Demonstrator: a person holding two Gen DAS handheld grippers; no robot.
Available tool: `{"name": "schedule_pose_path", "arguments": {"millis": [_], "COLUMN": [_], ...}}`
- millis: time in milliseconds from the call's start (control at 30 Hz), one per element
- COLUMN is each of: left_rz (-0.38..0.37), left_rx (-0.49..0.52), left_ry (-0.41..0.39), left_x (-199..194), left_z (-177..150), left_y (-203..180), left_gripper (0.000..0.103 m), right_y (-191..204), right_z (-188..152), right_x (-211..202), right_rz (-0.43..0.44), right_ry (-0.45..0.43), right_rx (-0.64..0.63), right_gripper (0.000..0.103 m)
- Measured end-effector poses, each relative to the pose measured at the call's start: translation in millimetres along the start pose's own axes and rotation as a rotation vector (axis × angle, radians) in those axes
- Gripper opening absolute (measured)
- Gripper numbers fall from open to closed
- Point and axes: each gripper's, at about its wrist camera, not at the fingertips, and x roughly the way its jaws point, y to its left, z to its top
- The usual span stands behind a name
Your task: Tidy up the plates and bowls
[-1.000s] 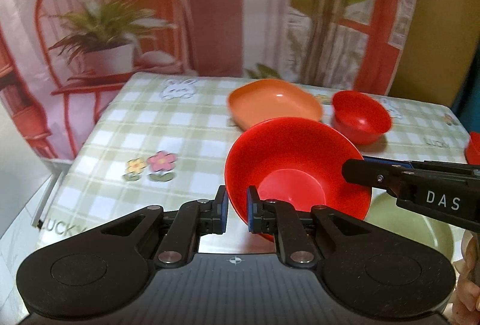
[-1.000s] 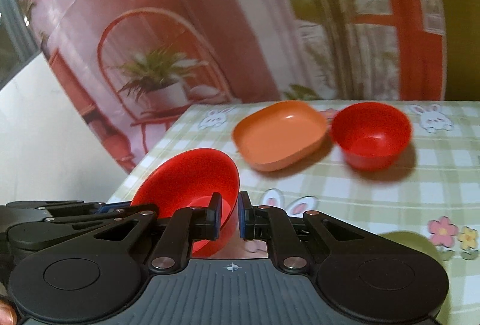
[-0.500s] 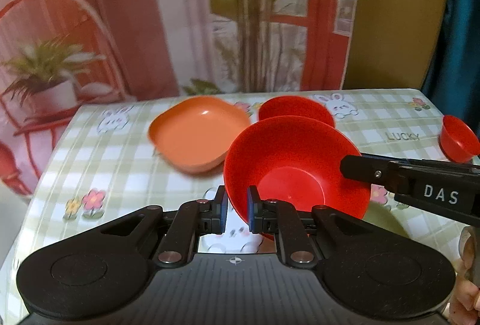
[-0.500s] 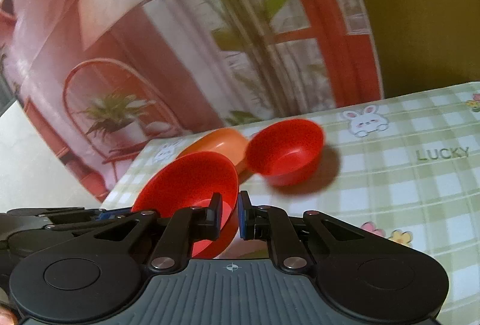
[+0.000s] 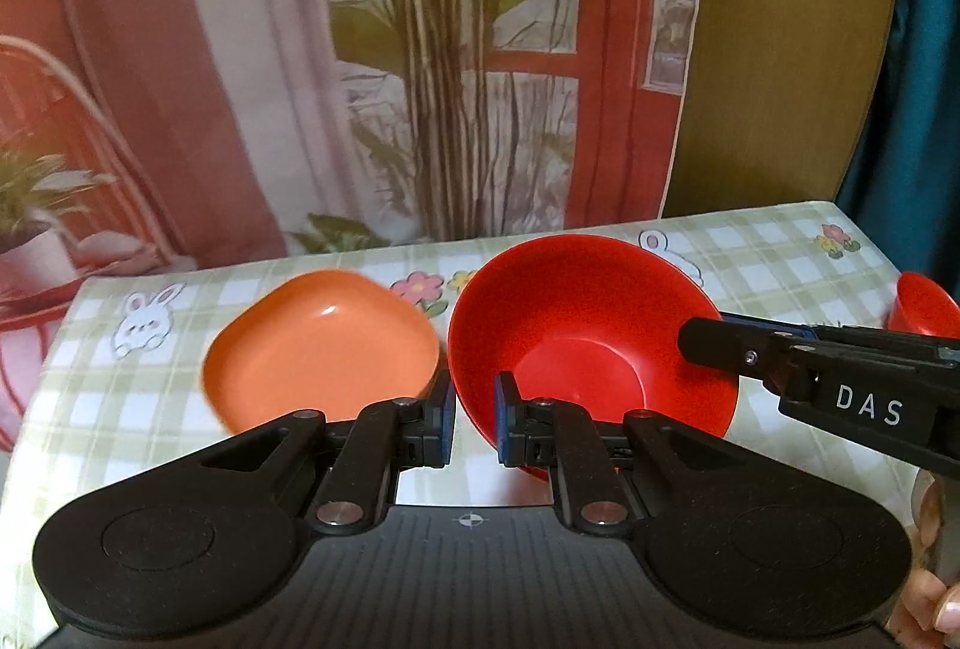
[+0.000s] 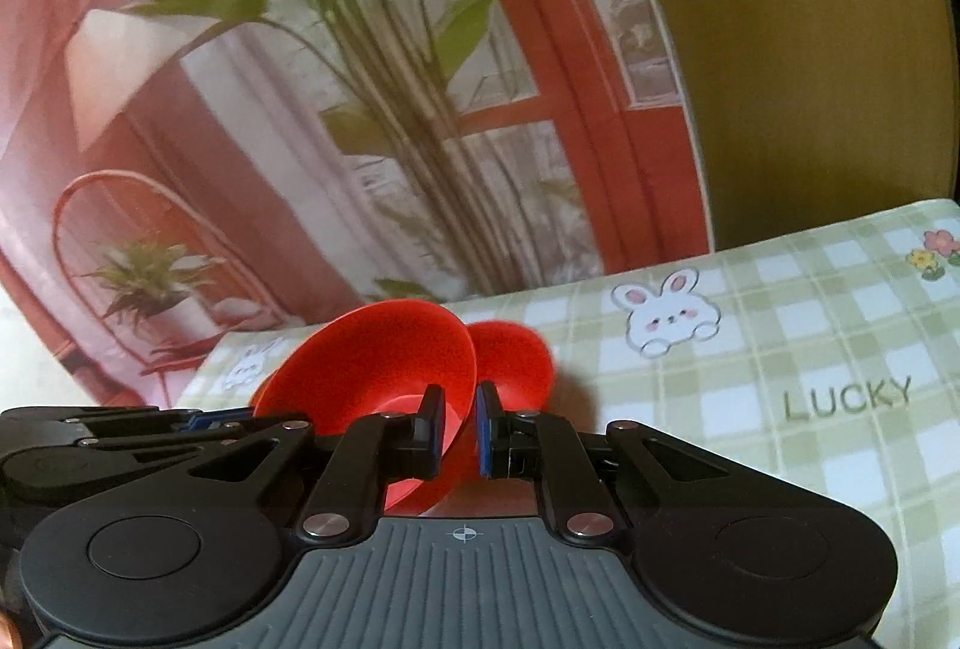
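Inspector: Starting at your left. The orange plate (image 5: 321, 346) lies flat on the checked desk (image 5: 150, 385), untouched. Your left gripper (image 5: 471, 424) comes next: its fingers (image 5: 503, 424) pinch the near rim of the large red bowl (image 5: 591, 334), one inside, one outside.

Operator: And the right side?

Inspector: Your right gripper (image 6: 459, 430) has the opposite edge of the same bowl (image 6: 390, 361), its fingers closed across the rim. You therefore carry the bowl on two rim grips, clear of the desk and tilted with its open side toward the left camera. I judge the double hold is there to stop the thin rim pivoting in a single pinch.

Operator: Where is it headed?

Inspector: Directly behind it in the right view sits a second red bowl (image 6: 516, 361) on the desk. Nesting there appears to be the intent; whether the two bowls touch I cannot tell. A small red bowl (image 5: 924, 304) stands far right, well apart.

Operator: Risk?

Inspector: Level the bowl before you release, or it may slide off.
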Motion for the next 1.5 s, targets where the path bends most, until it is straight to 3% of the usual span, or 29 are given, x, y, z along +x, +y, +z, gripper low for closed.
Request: {"name": "schedule_pose_path", "arguments": {"millis": [367,733,800,867,967,1500], "left_rz": [-0.029,0.0,0.001,-0.002,-0.001,-0.021], "left_rx": [-0.001,0.053,0.065,0.065,0.053,0.076], "left_ry": [0.042,0.049,0.06,0.068,0.058,-0.046], "left_x": [51,65,66,67,64,-2], "left_z": [13,13,12,12,14,19], "left_y": [11,8,8,8,8,-36], "left_gripper": [0.015,0.016,0.016,0.024,0.042,0.044], "right_y": [-13,-16,-16,-16,-16,-37], "right_z": [14,14,13,13,14,13], "right_x": [40,55,55,55,51,-32], "right_rz": [-0.036,-0.052,-0.056,-0.062,-0.07,-0.128], "right_ry": [0.035,0.068,0.072,0.073,0.072,-0.019], "right_rx": [-0.016,-0.036,-0.039,-0.04,-0.042,-0.058], "right_gripper": [0.011,0.011,0.011,0.013,0.019,0.019]}}
